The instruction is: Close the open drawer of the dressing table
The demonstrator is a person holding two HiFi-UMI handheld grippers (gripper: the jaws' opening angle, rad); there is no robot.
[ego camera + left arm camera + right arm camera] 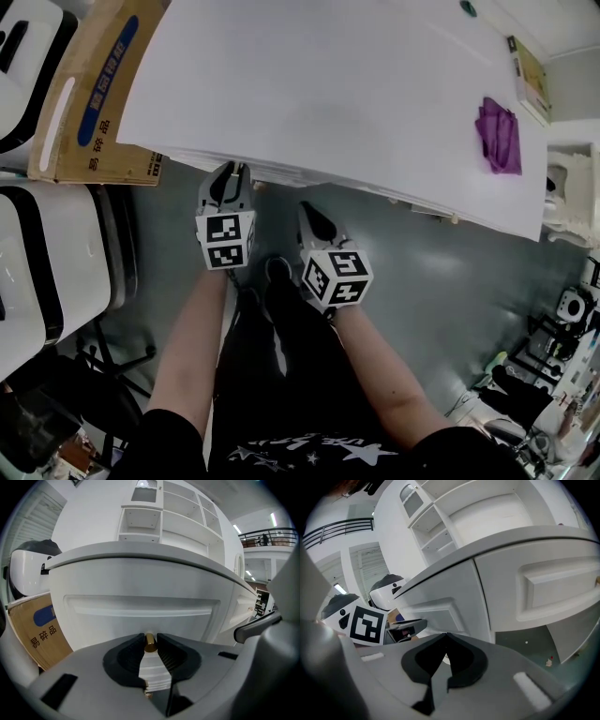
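Hidden: from above, the white dressing table (328, 84) covers the white panelled drawer front (140, 606); how far out the drawer stands cannot be told.
Left gripper (150, 638): jaws clenched on the drawer's small brass knob (149, 644), under the table's near edge.
Right gripper (446, 637): jaws pressed together, empty, just beside the left one.
Writing: "易碎品" on the brown cardboard box (89, 103) at the table's left edge.
Cut off: the box's far end.

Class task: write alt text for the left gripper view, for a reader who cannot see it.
The left gripper has its grey jaws closed on a small brass knob on a white panelled drawer front. A brown cardboard box with a blue label stands at the left, and white open shelving rises behind.
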